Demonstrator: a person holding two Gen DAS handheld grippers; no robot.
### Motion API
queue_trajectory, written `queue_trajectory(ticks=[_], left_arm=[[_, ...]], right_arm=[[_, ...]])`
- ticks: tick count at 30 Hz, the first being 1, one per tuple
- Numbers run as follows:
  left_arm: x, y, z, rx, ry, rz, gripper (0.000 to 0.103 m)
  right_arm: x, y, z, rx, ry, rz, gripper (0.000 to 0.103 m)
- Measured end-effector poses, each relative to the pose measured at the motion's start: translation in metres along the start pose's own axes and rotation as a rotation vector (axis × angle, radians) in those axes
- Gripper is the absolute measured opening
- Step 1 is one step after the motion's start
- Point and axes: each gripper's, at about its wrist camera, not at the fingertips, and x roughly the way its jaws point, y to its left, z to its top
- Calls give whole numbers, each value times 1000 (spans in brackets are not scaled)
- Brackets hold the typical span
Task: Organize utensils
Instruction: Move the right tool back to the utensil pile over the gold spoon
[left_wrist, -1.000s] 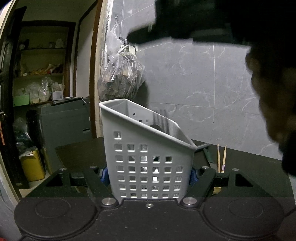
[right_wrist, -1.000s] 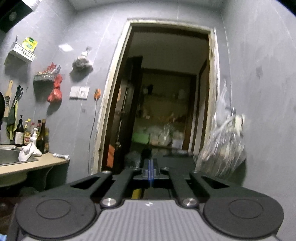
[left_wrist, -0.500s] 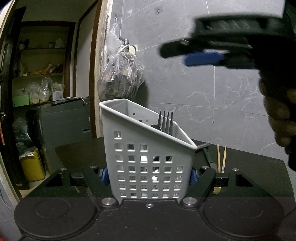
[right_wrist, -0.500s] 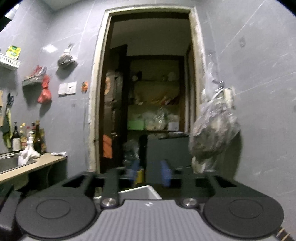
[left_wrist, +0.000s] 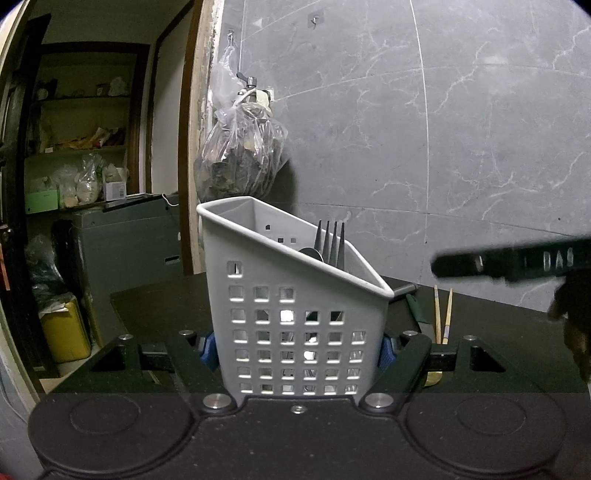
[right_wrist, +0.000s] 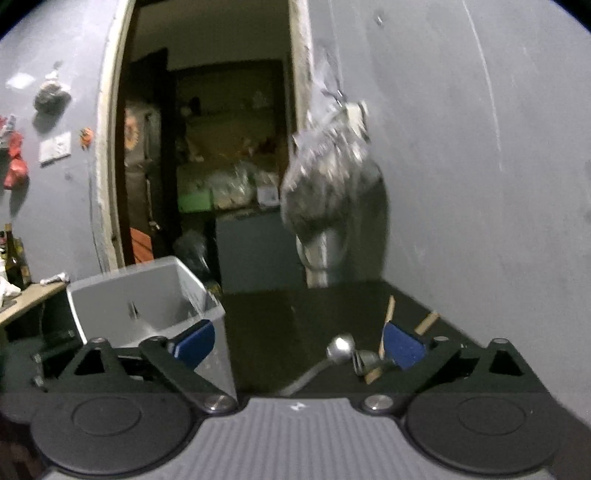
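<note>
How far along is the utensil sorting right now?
Partly done. A fork already stands in the grey caddy, which the left gripper clamps. The right gripper is opening, nothing between its fingers. A spoon and chopsticks lie on the table.

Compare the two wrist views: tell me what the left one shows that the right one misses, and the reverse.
Only the left wrist view shows the fork tines standing in the caddy and the left gripper clamped on its sides. Only the right wrist view shows a metal spoon lying on the dark table between the right gripper's opening jaws. Both show the grey caddy, the chopsticks and the hanging plastic bag.
</note>
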Motion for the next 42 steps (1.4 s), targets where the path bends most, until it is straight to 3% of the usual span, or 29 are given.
queue_trajectory(ticks=[12,20,42], left_arm=[[0,0,0,3,1,2,76],[-1,0,0,3,1,3,76],[-1,0,0,4,2,4,76]], right_arm=[[12,-27,-52,141,205,-60,103],[22,-28,-65,158,284,-79,103],[45,-19,-73,154,366,-91,103]])
